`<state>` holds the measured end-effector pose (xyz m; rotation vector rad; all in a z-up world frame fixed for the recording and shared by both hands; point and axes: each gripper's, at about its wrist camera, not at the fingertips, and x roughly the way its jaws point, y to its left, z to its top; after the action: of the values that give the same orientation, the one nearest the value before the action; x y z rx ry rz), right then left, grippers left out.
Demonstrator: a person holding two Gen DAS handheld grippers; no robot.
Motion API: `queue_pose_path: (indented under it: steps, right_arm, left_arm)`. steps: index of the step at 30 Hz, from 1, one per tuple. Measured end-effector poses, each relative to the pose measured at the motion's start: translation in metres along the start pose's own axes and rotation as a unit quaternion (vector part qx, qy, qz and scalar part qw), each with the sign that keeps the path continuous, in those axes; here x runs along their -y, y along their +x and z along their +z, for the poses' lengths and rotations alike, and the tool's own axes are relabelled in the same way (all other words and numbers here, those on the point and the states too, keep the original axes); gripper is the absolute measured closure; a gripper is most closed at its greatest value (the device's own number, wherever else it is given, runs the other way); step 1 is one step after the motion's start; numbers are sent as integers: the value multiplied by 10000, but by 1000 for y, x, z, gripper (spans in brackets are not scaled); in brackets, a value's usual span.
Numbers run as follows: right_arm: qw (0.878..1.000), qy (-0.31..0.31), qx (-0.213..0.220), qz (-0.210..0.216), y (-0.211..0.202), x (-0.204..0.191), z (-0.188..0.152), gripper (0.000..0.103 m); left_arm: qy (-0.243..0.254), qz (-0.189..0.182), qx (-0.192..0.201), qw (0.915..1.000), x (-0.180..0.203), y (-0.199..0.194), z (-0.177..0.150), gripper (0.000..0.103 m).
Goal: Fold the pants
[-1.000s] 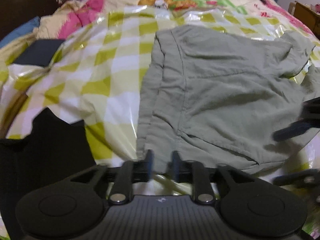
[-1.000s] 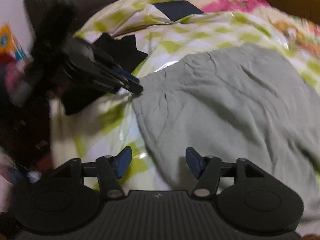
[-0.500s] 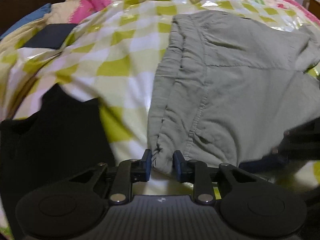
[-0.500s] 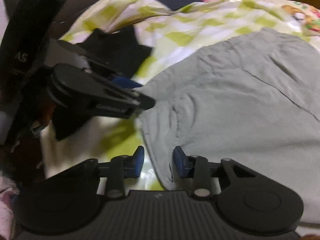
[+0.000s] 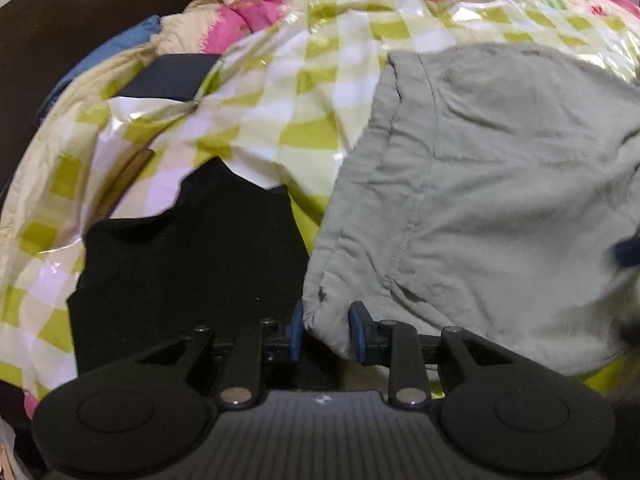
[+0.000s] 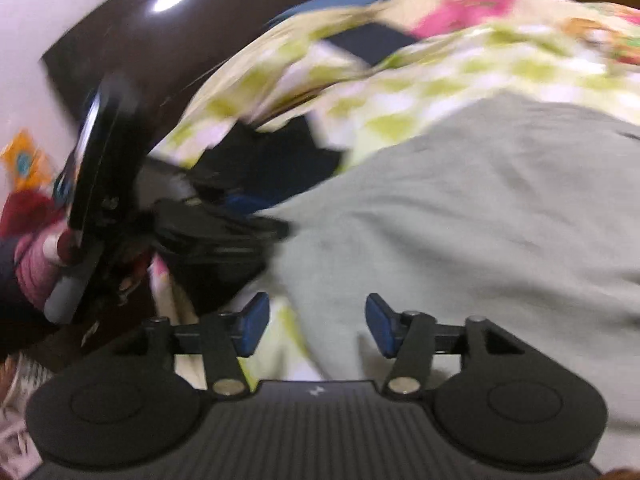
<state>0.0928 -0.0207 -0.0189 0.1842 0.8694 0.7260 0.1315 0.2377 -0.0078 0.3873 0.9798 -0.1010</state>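
The left hand-held gripper (image 5: 325,330) is clenched on a corner of the grey pants (image 5: 500,200), while only the right view shows the released right hand-held gripper (image 6: 318,330) over their near edge.

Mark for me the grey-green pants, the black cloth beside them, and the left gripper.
Grey-green cotton pants (image 5: 500,184): left wrist view, middle of the spread fabric.
Black cloth (image 5: 188,264): left wrist view, centre of the dark patch left of the pants.
Left gripper (image 5: 326,330): left wrist view, midway between its blue-padded fingertips, on the pinched pants corner.
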Motion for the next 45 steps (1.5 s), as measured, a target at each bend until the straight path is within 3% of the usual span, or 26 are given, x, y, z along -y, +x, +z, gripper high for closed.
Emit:
queue_pose_path:
  steps: [3,8,9,11,13,14,16,18,20,21,24,26,29,32,36,39,42,45]
  right_arm:
    - [9952,778,251,-546,-49,51,-13,45]
    - [9827,1120,568,-1360,-85,103,-29,46]
    - [9776,1073,484,-1746,-85,111,-34,46]
    - [9546,1328,233,-2657,-91,133,-47,46]
    - [9369,1734,95,-3035,-106,155,-59,45]
    - [9368,1714,124,-3049,-114,157,-59,45]
    - [9509,1275,307,-2803,-123,147,-46,45]
    - [9690,551,356,-2380,-116,137,-14,45]
    - [9791,-118,270,-2014,-97,138,23,37]
    - [9803,-360,255,-1925,-84,143,43,31]
    - [9838,-766,-175,-1612,-38,178,92,29]
    - [9822,-859,-403,-1619,-8,202,114,29]
    - [9840,-828,-752,-1388,12,226,127,29]
    - [9865,-754,-1030,-1028,21,240,130,29]
    - [9865,-824,-1114,-868,23,237,130,27]
    - [9863,-912,-1166,-722,24,232,131,27]
    - [9859,-919,-1160,-786,32,236,135,27]
    - [9874,-805,-1146,-736,34,241,139,27]
  left_arm:
    - [-217,130,199,9995,-1,-13,6,60]
    - [-121,361,552,9978,24,-23,28,60]
    - [-73,415,574,9975,29,-22,31,60]
    - [-28,600,510,9969,33,-17,36,60]
    - [-67,619,516,9967,30,-14,40,60]
    - [-6,538,596,9968,32,-14,44,60]
    - [245,260,823,9960,38,-13,60,60]
    - [559,-68,1048,9929,46,-5,83,60]
    - [848,-322,1283,9876,52,10,113,60]
    - [936,-444,1337,9856,52,20,130,58]
    - [1245,-734,1251,9816,53,59,178,55]
    - [1490,-622,1155,9801,55,86,202,55]
    - [1751,-718,843,9783,55,121,230,55]
    - [1762,-913,520,9787,51,145,236,54]
    - [1785,-1099,373,9771,45,155,238,45]
    - [1748,-1584,268,9714,41,149,243,45]
    - [2038,-1501,149,9673,53,160,245,44]
    - [1995,-1548,91,9676,57,172,256,41]
